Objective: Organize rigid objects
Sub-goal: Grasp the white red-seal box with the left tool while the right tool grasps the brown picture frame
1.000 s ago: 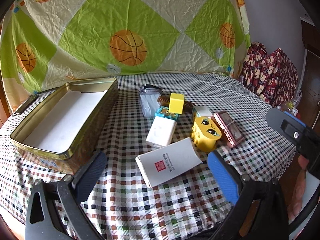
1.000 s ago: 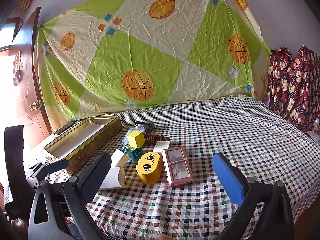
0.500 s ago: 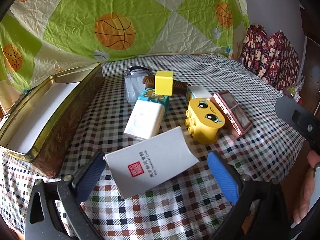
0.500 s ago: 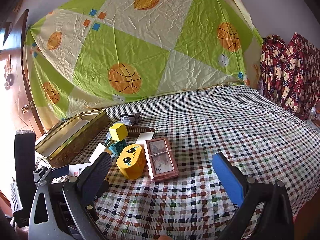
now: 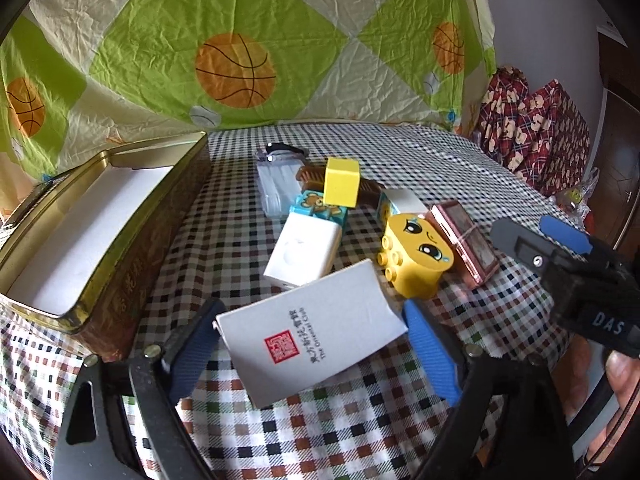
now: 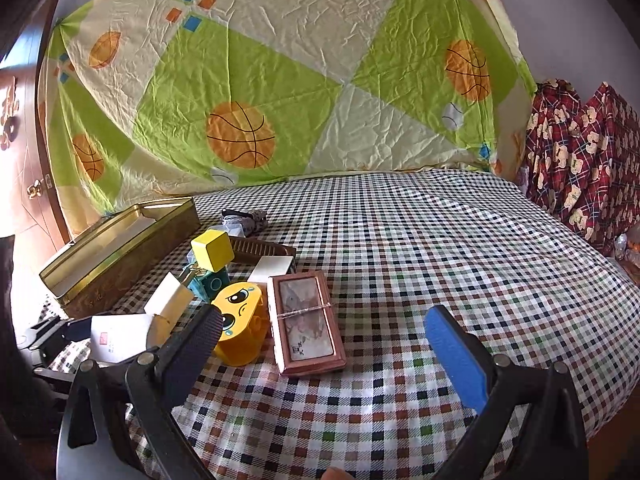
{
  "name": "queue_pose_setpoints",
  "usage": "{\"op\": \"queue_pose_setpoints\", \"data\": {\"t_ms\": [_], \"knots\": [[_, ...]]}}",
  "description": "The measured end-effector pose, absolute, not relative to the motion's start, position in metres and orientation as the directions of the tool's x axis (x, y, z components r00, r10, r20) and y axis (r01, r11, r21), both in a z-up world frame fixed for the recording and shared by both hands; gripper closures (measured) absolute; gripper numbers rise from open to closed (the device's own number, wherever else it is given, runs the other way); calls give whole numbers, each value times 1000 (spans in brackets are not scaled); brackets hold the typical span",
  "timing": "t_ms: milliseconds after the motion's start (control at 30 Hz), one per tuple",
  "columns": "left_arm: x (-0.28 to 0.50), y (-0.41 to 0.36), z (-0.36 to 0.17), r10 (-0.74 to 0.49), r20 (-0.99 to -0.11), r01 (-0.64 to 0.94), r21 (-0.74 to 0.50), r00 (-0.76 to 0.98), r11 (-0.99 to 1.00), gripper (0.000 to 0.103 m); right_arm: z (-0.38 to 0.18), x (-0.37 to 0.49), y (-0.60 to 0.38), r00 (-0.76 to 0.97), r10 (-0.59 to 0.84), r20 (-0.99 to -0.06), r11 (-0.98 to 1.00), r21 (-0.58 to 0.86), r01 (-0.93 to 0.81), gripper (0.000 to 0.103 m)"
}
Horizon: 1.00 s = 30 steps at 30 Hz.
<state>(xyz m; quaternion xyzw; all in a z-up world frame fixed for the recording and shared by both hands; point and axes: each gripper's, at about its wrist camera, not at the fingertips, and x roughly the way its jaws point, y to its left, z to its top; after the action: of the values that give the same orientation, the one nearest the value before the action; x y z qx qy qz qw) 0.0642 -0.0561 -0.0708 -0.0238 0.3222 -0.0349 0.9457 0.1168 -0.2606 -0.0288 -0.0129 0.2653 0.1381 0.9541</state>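
A white card box with a red seal (image 5: 316,330) lies on the checked cloth between the fingers of my left gripper (image 5: 310,322), which is open around it. Behind it are a white box (image 5: 303,255), a yellow face block (image 5: 416,256), a yellow cube (image 5: 341,181) on a teal block (image 5: 318,209), a pink framed case (image 5: 466,242) and a clear case (image 5: 277,190). An open gold tin (image 5: 100,220) stands at left. My right gripper (image 6: 320,338) is open above the pink framed case (image 6: 306,324) and the yellow face block (image 6: 240,330).
A brown comb (image 6: 262,249) lies behind the cube. A green and cream basketball sheet (image 6: 260,92) hangs behind the table. Red patterned fabric (image 6: 580,184) is at the far right. The cloth's front edge (image 6: 612,400) drops off at right.
My left gripper moved forward and down until its fingers straddle the white card box. My right gripper moved closer to the pink framed case and the yellow face block.
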Motion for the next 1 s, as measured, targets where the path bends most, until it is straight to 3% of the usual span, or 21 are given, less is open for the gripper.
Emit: {"op": "queue_pose_setpoints", "data": {"t_ms": [100,233,433,633,1000], "knots": [[64,-48,-62,-60,-580,32,-58,813,998,12,-30,130,-260,805,253,-537,961,47,-271,2],[69,-38,-54,-30,-558,10,-39,829,999,12,-36,145,-255,762,257,-594,956,43,-289,19],[81,-30,-49,-3,-543,-5,-13,839,1000,12,-49,161,-244,696,271,-666,943,37,-331,23],[92,-21,-54,-40,-566,12,-53,823,999,12,-58,168,-237,626,295,-722,925,51,-376,55],[81,-18,-51,-53,-517,16,-76,854,997,12,-51,146,-230,711,282,-644,920,-29,-391,56]]}}
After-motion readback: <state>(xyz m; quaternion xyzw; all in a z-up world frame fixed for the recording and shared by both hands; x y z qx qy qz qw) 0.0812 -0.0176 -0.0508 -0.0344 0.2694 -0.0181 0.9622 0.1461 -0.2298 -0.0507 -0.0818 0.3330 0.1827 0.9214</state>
